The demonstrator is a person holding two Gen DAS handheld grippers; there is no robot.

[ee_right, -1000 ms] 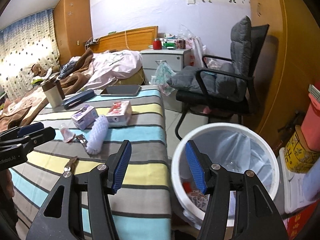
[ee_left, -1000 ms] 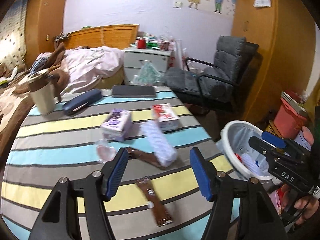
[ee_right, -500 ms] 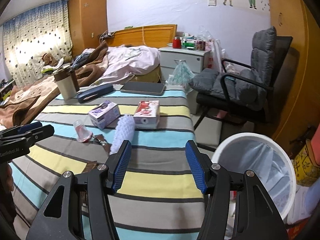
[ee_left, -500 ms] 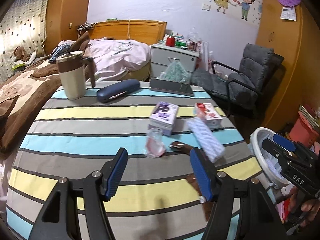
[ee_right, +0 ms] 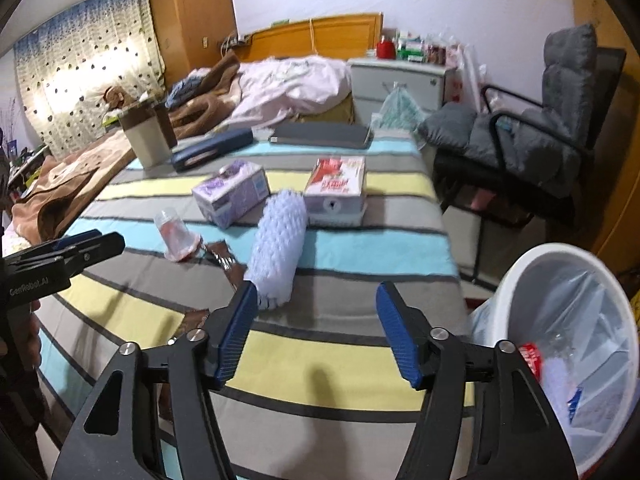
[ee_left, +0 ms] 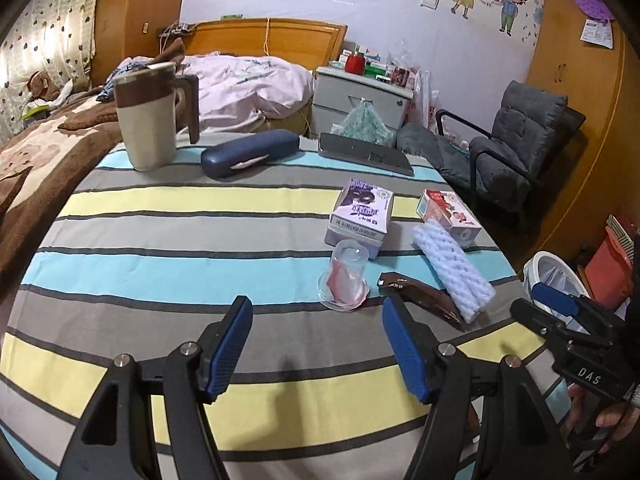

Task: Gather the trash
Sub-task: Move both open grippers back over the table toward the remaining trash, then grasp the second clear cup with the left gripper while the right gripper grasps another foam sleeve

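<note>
On the striped tablecloth [ee_left: 168, 240] lie a clear plastic cup [ee_left: 345, 276], a brown snack wrapper [ee_left: 420, 298], a white foam net sleeve [ee_left: 452, 272], a purple carton [ee_left: 360, 212] and a red carton [ee_left: 448, 212]. My left gripper [ee_left: 316, 344] hovers just short of the cup, its jaws opening with nothing between them. My right gripper [ee_right: 316, 332] hangs over the table's near right side, beside the foam sleeve [ee_right: 278, 248], jaws opening and empty. A white bin [ee_right: 568, 320] with a clear liner stands right of the table and holds some trash.
A beige-and-brown mug [ee_left: 146, 120], a blue glasses case [ee_left: 250, 152] and a dark flat tablet [ee_left: 364, 154] sit at the table's far side. A grey armchair [ee_right: 532, 128] stands beyond the bin. A bed [ee_left: 240, 80] and a nightstand [ee_left: 360, 92] lie behind.
Both grippers swung left, away from the bin and over the table, sinking toward the trash. The right gripper's jaws widened; the bin slid to the right edge of both views.
</note>
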